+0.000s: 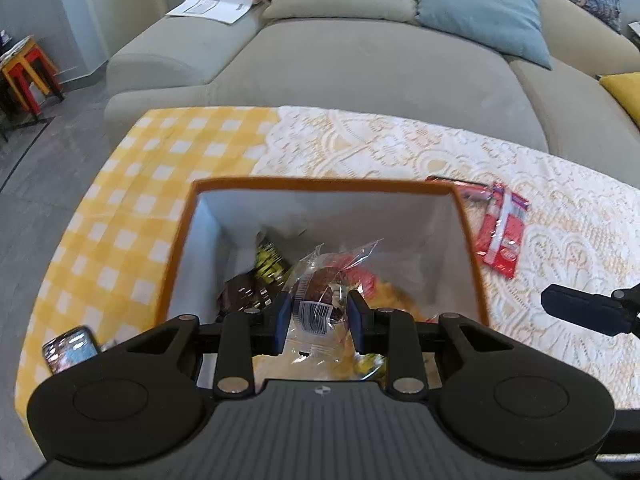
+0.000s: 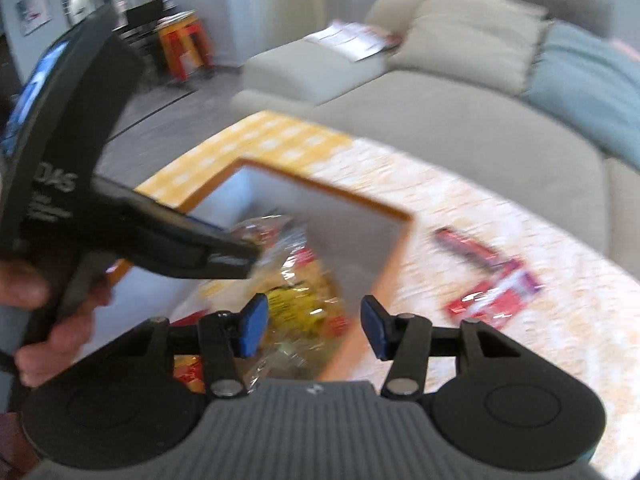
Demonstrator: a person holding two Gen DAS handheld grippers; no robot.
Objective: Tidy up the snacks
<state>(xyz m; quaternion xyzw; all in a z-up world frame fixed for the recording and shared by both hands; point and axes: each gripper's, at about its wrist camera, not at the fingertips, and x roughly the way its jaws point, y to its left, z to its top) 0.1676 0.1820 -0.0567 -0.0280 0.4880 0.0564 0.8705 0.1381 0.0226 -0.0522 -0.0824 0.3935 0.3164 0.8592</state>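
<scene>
My left gripper is shut on a clear-wrapped brown pastry with a barcode label, held over the orange-rimmed box. Inside the white-lined box lie a dark packet, a yellow-black one and yellow-red bags. Two red snack packets lie on the lace cloth right of the box. In the blurred right wrist view my right gripper stands open above the box's right wall, over a yellow bag, with nothing pressed between its blue pads. The red packets lie to its right.
A phone lies on the yellow checked cloth left of the box. A grey sofa with cushions stands close behind the table. A hand holds the left gripper tool at the left of the right wrist view.
</scene>
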